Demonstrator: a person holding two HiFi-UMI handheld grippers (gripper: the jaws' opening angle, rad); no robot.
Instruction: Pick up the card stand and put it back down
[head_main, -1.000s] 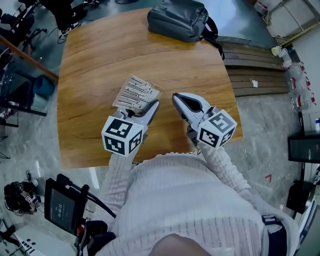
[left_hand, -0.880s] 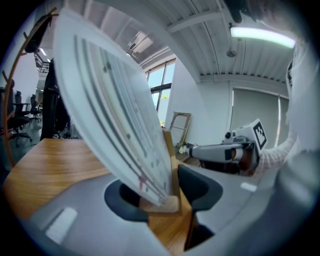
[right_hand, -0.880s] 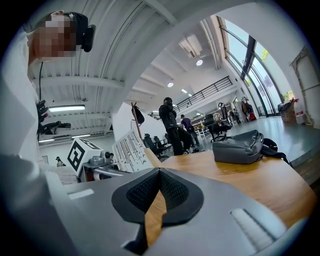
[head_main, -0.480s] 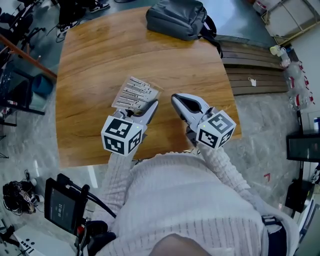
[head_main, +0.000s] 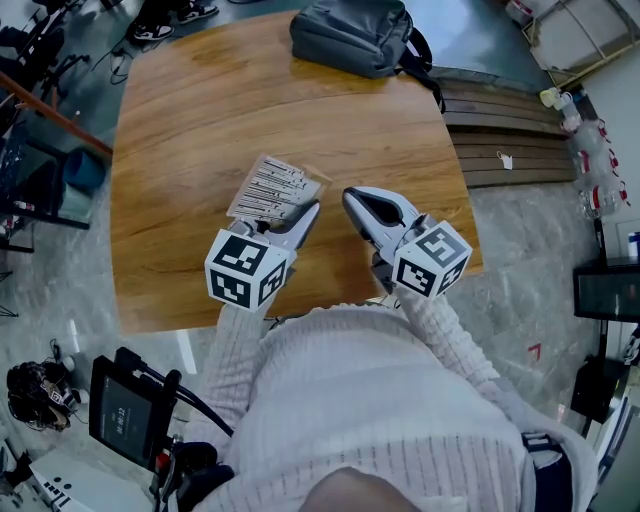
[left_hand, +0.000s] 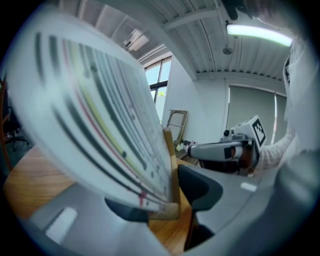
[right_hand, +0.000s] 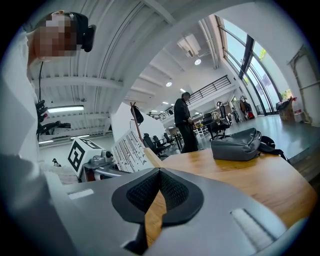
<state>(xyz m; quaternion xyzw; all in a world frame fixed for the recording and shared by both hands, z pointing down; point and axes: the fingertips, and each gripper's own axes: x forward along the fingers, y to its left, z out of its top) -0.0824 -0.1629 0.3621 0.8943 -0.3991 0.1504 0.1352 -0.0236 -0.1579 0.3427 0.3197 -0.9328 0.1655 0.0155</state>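
The card stand (head_main: 272, 188) is a white card printed with coloured lines, set in a slim wooden base. It stands near the middle of the wooden table (head_main: 200, 120). My left gripper (head_main: 296, 218) is shut on it from the near side. In the left gripper view the card (left_hand: 100, 115) fills the left half, and the wooden base (left_hand: 171, 165) sits clamped between the dark pads (left_hand: 200, 187) of the left gripper (left_hand: 167, 200). Whether the base touches the table I cannot tell. My right gripper (head_main: 352, 197) hovers just right of the stand, shut and empty (right_hand: 160, 187).
A grey bag (head_main: 355, 35) lies at the table's far edge, also in the right gripper view (right_hand: 240, 144). Wooden planks (head_main: 510, 140) lie on the floor to the right. A person (right_hand: 182, 122) stands far beyond the table. Bare tabletop stretches left of and behind the stand.
Almost nothing differs; the card stand and the left gripper have drifted very slightly to the right in the head view. The right gripper stays where it was.
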